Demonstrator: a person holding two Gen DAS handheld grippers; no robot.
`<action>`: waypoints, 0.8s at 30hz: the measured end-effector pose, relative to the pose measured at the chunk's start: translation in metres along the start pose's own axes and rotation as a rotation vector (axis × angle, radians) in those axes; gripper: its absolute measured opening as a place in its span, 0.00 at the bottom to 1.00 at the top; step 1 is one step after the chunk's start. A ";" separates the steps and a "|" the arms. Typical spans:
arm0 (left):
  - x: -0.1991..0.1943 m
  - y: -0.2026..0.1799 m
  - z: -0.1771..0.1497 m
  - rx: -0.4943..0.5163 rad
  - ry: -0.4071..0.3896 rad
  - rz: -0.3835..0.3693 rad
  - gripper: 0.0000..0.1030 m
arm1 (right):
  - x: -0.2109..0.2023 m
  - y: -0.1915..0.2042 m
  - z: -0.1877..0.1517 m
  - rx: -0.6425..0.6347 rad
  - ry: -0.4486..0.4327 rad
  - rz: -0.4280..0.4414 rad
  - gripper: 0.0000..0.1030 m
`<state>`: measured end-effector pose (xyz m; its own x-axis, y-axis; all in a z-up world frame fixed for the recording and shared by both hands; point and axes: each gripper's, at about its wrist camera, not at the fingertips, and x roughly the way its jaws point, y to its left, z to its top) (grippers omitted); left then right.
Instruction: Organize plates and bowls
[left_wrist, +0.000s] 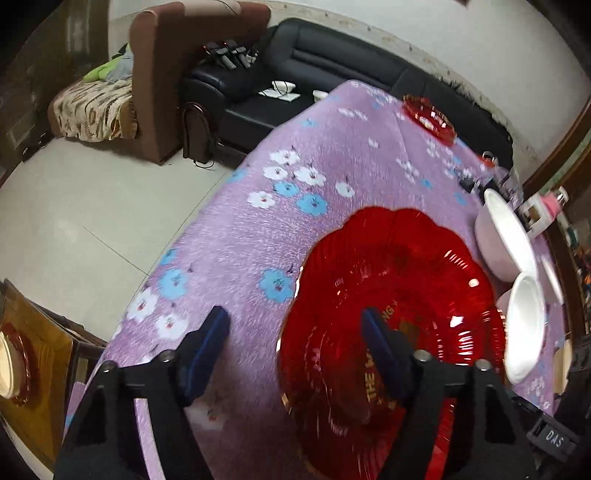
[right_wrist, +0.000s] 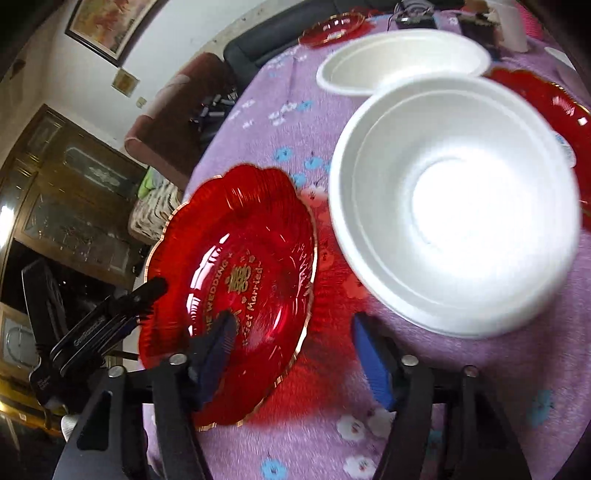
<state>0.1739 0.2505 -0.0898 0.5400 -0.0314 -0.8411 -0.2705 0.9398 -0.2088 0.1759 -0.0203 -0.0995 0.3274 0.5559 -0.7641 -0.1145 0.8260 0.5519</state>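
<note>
The red plate (left_wrist: 391, 317) lies on the purple floral cloth (left_wrist: 295, 177). Its rim is straddled by the left gripper (left_wrist: 295, 332) at nine o'clock and the right gripper (right_wrist: 291, 332) at five o'clock; both stand parted, unclenched. White bowls (right_wrist: 454, 206) sit at two o'clock.

My left gripper (left_wrist: 295, 332) hides the near rim of the red plate (left_wrist: 399, 280), whose gold lettering smears with blur. On the right, the far white bowl (right_wrist: 402, 55) is partly covered by the nearer bowl (right_wrist: 454, 206). A second red plate (right_wrist: 546, 107) is cut by the right edge.
</note>
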 end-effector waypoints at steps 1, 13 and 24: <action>0.002 -0.004 0.001 0.016 -0.002 0.009 0.62 | 0.004 0.001 0.001 -0.001 0.004 -0.001 0.59; -0.023 0.001 0.001 0.008 -0.043 0.013 0.16 | 0.000 0.019 0.001 -0.104 -0.060 -0.062 0.21; -0.075 0.012 -0.034 0.020 -0.166 0.123 0.16 | -0.016 0.057 -0.034 -0.310 -0.113 -0.080 0.20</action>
<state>0.1029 0.2528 -0.0458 0.6284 0.1391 -0.7654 -0.3273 0.9398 -0.0978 0.1325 0.0208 -0.0675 0.4466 0.4890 -0.7493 -0.3585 0.8651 0.3508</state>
